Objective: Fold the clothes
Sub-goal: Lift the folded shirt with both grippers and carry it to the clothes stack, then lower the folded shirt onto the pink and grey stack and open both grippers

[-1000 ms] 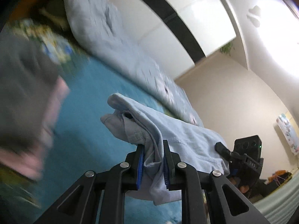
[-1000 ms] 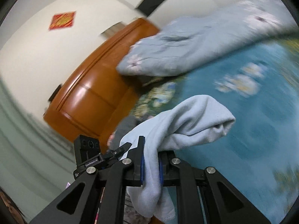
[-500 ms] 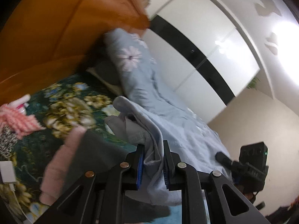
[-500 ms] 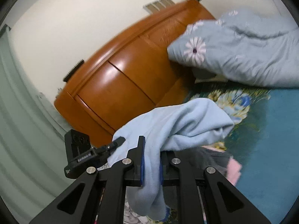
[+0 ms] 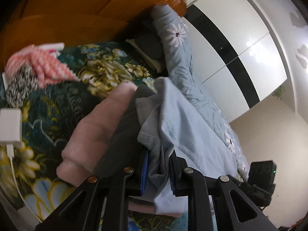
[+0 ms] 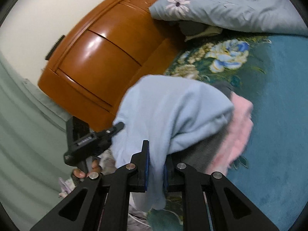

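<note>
- Your left gripper (image 5: 158, 170) and right gripper (image 6: 155, 170) each pinch the light blue garment (image 6: 173, 111) tight.
- It hangs ahead, above the pink and grey stack (image 5: 100, 127); lower evenly, releasing together.

Indoor light is dim and warm. A ceiling lamp glares off the white wardrobe doors (image 5: 256, 46) and streaks the glossy headboard (image 6: 100, 57). Motion blur smears the pink striped cloth (image 5: 44, 65) (left view). Fisheye bending curves every edge, with black corners.
</note>
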{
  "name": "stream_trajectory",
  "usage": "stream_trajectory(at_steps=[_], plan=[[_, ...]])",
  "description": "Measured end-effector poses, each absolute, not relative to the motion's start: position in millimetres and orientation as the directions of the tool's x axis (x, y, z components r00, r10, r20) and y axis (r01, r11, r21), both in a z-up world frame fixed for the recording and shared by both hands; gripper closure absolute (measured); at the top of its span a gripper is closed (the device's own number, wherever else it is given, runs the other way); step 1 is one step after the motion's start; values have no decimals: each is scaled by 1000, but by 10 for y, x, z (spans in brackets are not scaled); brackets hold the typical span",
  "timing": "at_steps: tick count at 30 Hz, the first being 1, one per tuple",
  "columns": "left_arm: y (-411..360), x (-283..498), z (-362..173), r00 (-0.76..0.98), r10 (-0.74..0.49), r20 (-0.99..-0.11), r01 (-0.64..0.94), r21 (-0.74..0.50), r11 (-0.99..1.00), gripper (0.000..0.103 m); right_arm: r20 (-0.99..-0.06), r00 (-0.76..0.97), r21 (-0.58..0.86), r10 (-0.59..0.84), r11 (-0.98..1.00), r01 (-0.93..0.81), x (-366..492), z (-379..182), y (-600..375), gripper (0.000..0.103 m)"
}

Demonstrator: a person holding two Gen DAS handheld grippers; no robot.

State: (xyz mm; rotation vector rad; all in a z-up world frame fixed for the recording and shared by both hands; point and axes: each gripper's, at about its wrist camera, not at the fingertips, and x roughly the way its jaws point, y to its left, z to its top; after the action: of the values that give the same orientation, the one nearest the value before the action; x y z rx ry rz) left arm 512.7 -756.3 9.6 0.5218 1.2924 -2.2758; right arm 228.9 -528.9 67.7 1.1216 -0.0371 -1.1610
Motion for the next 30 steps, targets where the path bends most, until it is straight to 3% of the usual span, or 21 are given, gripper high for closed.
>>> stream_trajectory(at_steps=[5,11,14,16,18,23,30], plan=[[-7566,5054,-2,-793,-211,-572,602,-680,-419,81,-549,435,710,-714,-122,694,2248,503,-5325,92],[-7381,5116,318,-764,-258,-591,634,-613,-472,79,-584,408,655,-702,-111,747,2246,682,-5212,90],[-7236,5271,572,-760,-326,-562,643,-575,-506,72,-614,327,558,-718,-101,824,2206,923,-5078,87],[-7175,5301,681,-768,-343,-540,634,-572,-520,59,-613,259,500,-746,-113,858,2167,1074,-4999,84],[-7102,5243,775,-773,-342,-535,626,-554,-548,53,-591,215,474,-778,-119,872,2133,1244,-4969,81],[-6971,4914,758,-755,-337,-562,632,-486,-604,53,-610,230,435,-759,-79,897,2343,1262,-5175,77],[-7032,4595,394,-705,-302,-642,671,-463,-579,52,-684,196,392,-702,-127,911,2442,841,-5457,77]])
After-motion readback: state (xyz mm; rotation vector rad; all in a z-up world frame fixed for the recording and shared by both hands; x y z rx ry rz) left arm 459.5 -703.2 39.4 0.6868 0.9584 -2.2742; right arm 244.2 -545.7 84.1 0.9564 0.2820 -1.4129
